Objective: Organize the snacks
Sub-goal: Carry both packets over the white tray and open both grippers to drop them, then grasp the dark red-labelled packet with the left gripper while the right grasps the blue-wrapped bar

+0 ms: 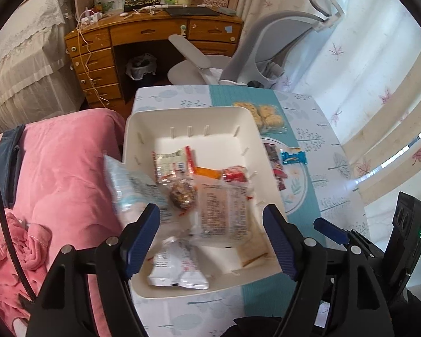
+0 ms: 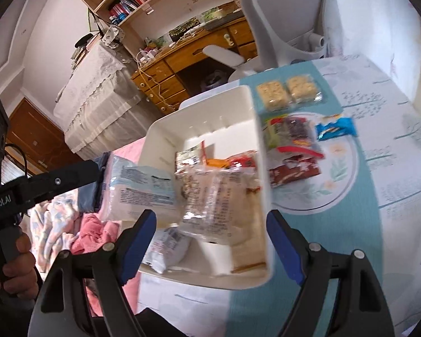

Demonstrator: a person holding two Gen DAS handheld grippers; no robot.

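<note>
A white bin sits on the table and holds several snack packets, among them a clear packet with printed text and a white packet. A pale blue and white packet hangs over the bin's left rim. My left gripper is open above the bin; in the right wrist view its fingers stand apart beside the blue and white packet. My right gripper is open and empty over the bin's near edge.
On the table right of the bin lie a twin pack of crackers, a pile of dark and red packets and a blue packet. A pink blanket lies left; a grey chair stands behind.
</note>
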